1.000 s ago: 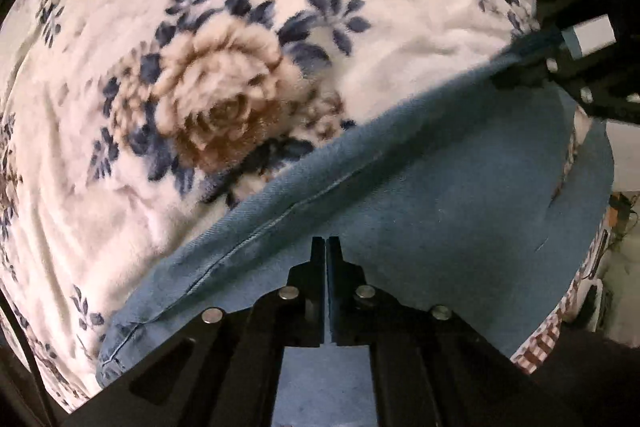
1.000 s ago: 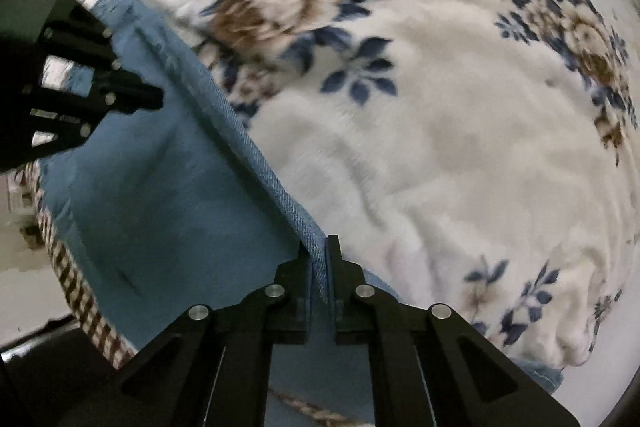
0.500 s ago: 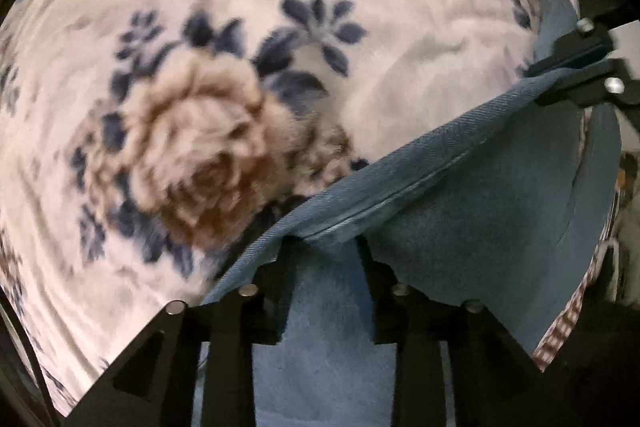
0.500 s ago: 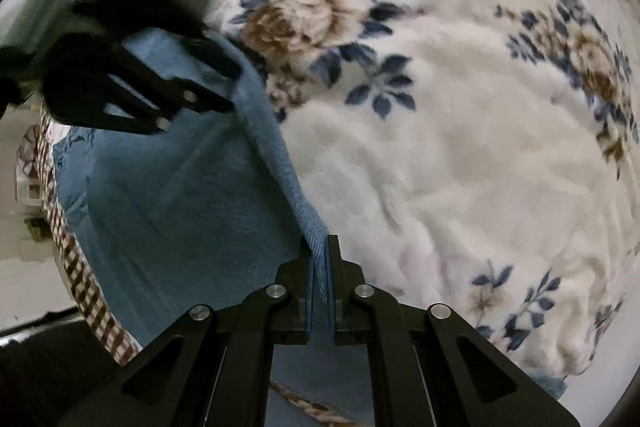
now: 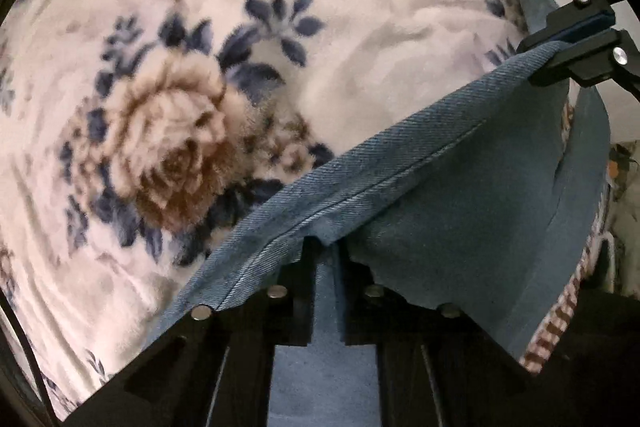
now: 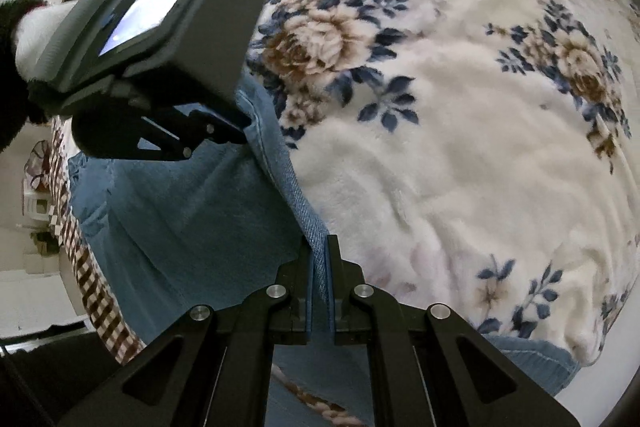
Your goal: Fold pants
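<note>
Both tools, left [image 5: 329,247] and right [image 6: 319,251], clamp the blue pants' [image 5: 460,195] hem (no readable labels)

Both wrist views down, close, overlapping.

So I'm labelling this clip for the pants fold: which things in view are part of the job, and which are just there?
Part of the job:
- blue denim pants
- left gripper, shut on the pants' edge after its jaws just closed
- right gripper, shut on the same edge

Just there:
- floral blanket under the pants
- checked cloth at the bed's side
</note>
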Motion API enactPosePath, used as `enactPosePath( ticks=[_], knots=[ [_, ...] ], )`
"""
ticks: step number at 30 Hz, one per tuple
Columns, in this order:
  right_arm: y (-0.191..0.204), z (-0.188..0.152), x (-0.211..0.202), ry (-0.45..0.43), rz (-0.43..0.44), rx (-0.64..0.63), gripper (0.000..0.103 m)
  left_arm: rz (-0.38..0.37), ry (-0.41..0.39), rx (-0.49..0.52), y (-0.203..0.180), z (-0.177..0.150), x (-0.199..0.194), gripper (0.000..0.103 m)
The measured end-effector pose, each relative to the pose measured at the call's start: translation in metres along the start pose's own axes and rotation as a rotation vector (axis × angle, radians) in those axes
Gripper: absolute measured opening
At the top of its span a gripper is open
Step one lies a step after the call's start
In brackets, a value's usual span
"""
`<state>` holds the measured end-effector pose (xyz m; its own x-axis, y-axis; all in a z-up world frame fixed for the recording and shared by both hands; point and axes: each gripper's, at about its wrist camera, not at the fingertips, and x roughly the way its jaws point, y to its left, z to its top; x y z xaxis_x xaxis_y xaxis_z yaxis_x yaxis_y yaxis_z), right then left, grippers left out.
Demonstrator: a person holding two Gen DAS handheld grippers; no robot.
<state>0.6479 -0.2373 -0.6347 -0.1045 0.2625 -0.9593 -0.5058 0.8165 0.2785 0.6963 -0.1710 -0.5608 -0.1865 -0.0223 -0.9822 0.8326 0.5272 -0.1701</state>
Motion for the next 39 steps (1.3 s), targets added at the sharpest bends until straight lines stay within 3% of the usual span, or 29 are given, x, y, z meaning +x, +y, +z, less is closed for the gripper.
enactPosePath(
  ticks=[2,8,11,12,14,16,17,20,23,25,27,29,30,32,34,35,36,37,38,39],
  knots=[
    [0.003,-0.005,-0.007,-0.025,-0.004,0.016,0.006,0.042,-0.055,-0.015,-0.007,-0.009,-0.017,0.003],
    [0.033,-0.035,-0.042,-0.112,-0.015,0.033,0.006,0.074,-0.198,-0.128,-0.028,-0.062,-0.074,0.003],
    [0.057,-0.063,-0.062,-0.158,0.002,0.052,0.006,0.083,-0.29,-0.204,-0.043,-0.11,-0.096,0.001],
    [0.066,-0.073,-0.066,-0.17,0.01,0.062,0.006,0.091,-0.303,-0.213,-0.049,-0.133,-0.066,0.001],
    [0.084,-0.097,-0.069,-0.18,0.046,0.093,0.006,0.114,-0.351,-0.261,-0.074,-0.167,-0.067,0.001],
    [0.108,-0.124,-0.065,-0.186,0.073,0.12,0.006,0.054,-0.361,-0.352,-0.096,-0.193,-0.059,0.001],
    [0.118,-0.137,-0.06,-0.179,0.099,0.141,0.006,0.058,-0.371,-0.396,-0.103,-0.192,-0.044,0.001],
    [0.146,-0.176,-0.035,-0.145,0.161,0.213,0.006,-0.037,-0.311,-0.582,-0.117,-0.235,0.0,0.001],
    [0.165,-0.208,0.004,-0.08,0.16,0.268,0.005,-0.105,-0.243,-0.727,-0.126,-0.271,0.042,0.001],
    [0.172,-0.222,0.03,-0.038,0.145,0.295,0.005,-0.204,-0.232,-0.866,-0.123,-0.298,0.063,0.001],
    [0.18,-0.233,0.058,0.018,0.116,0.298,0.005,-0.297,-0.246,-0.986,-0.116,-0.319,0.069,0.002],
    [0.183,-0.242,0.085,0.066,0.087,0.323,0.006,-0.415,-0.286,-1.168,-0.1,-0.346,0.074,0.004],
    [0.181,-0.243,0.096,0.087,0.085,0.337,0.006,-0.445,-0.308,-1.219,-0.096,-0.356,0.073,0.006],
    [0.178,-0.241,0.107,0.113,0.076,0.381,0.007,-0.486,-0.364,-1.357,-0.079,-0.382,0.07,0.019],
    [0.178,-0.235,0.106,0.127,0.079,0.424,0.011,-0.49,-0.429,-1.44,-0.068,-0.401,0.059,0.025],
    [0.179,-0.232,0.1,0.124,0.077,0.44,0.02,-0.493,-0.449,-1.47,-0.063,-0.407,0.048,0.029],
    [0.181,-0.229,0.09,0.11,0.085,0.457,0.047,-0.479,-0.488,-1.524,-0.062,-0.42,0.036,0.03],
    [0.183,-0.227,0.08,0.09,0.095,0.472,0.065,-0.464,-0.543,-1.574,-0.061,-0.433,0.022,0.036],
    [0.184,-0.226,0.068,0.073,0.096,0.489,0.095,-0.454,-0.592,-1.603,-0.061,-0.444,0.01,0.045],
    [0.187,-0.222,0.053,0.052,0.09,0.51,0.098,-0.43,-0.615,-1.622,-0.06,-0.453,0.002,0.05]
  ],
)
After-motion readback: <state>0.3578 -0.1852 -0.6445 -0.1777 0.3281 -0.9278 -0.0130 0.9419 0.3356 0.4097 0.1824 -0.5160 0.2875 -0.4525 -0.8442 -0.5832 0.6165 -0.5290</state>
